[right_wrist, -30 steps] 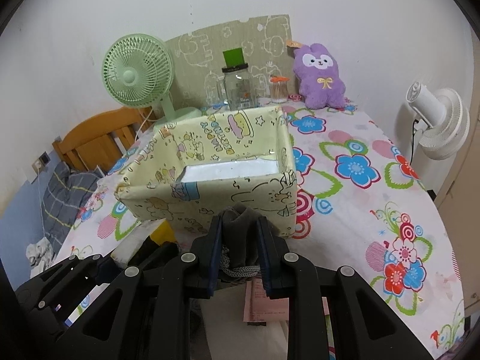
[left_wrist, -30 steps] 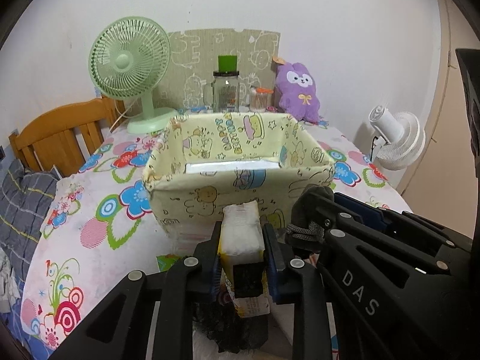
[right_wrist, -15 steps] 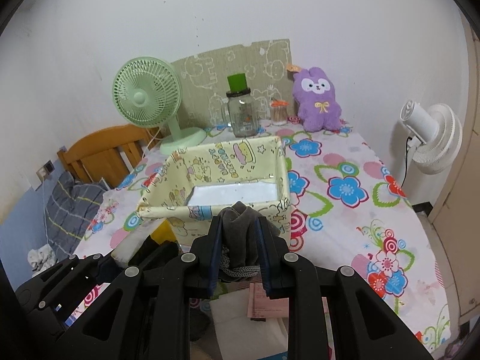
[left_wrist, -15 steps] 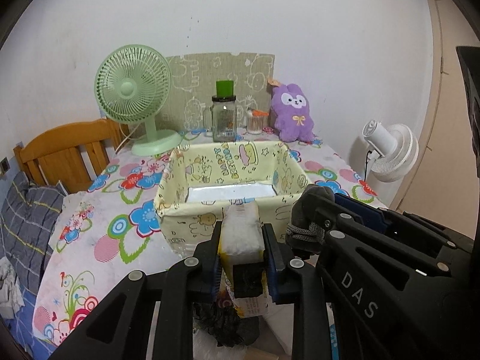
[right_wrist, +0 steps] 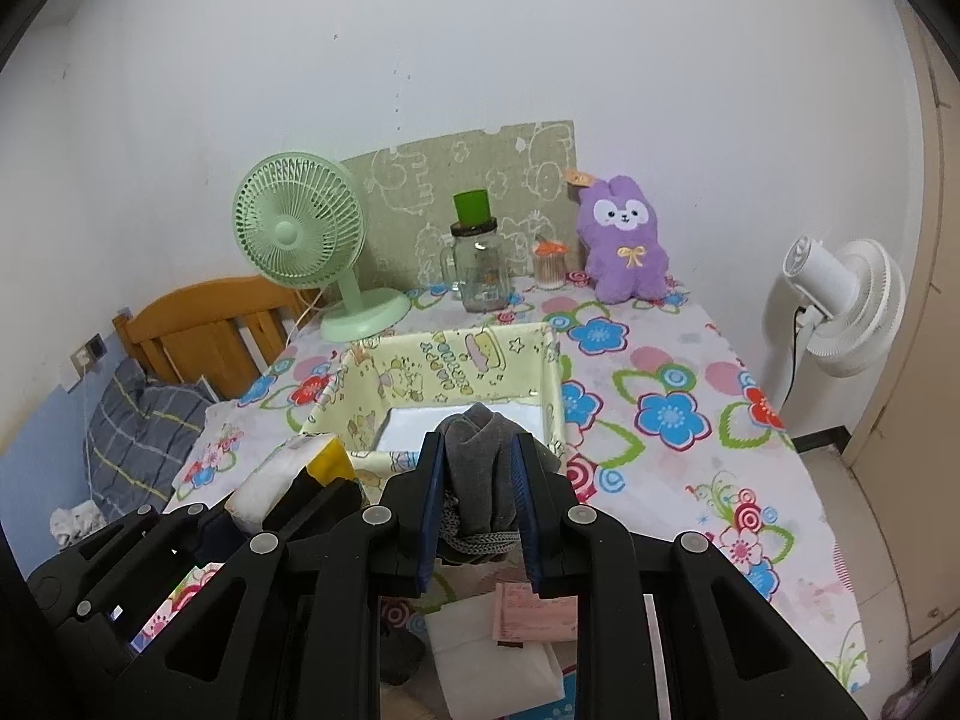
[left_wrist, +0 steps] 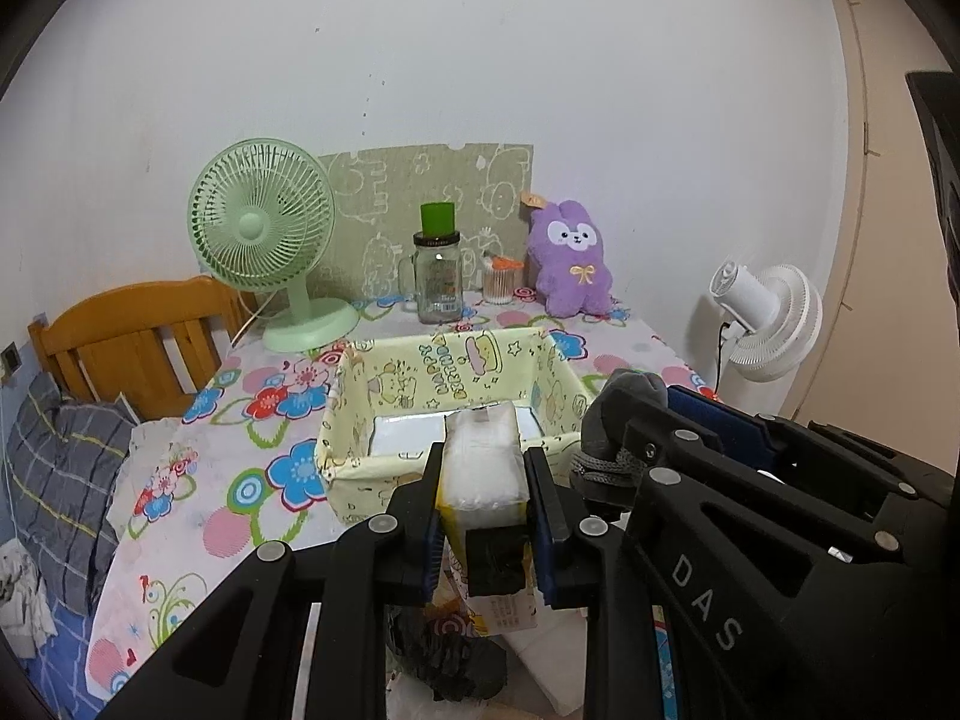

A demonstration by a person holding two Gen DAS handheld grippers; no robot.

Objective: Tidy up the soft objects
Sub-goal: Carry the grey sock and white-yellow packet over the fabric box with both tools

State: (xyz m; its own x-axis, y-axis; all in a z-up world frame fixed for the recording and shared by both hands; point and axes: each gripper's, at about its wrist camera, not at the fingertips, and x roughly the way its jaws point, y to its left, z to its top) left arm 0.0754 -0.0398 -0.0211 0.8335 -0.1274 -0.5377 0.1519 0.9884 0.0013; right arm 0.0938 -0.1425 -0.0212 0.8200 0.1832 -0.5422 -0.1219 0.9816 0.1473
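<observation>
Left gripper (left_wrist: 483, 477) clenched on white plastic-wrapped tissue pack (left_wrist: 483, 459), long axis upright; right gripper (right_wrist: 478, 468) grasping bunched grey knitted cloth (right_wrist: 478, 465), peak up

A plain white wall (right_wrist: 480, 60) with a few small marks backs the surface (right_wrist: 672, 360), which is covered in a cloth printed with bright flowers. A cartoon-printed board (right_wrist: 468, 180) leans against the wall. To the left stands a wooden headboard (right_wrist: 204, 324), with a grey checked pillow (right_wrist: 144, 432) below it. A white floor fan (right_wrist: 840, 294) stands on the right, near a beige door (right_wrist: 936, 300). The light is soft and even.
</observation>
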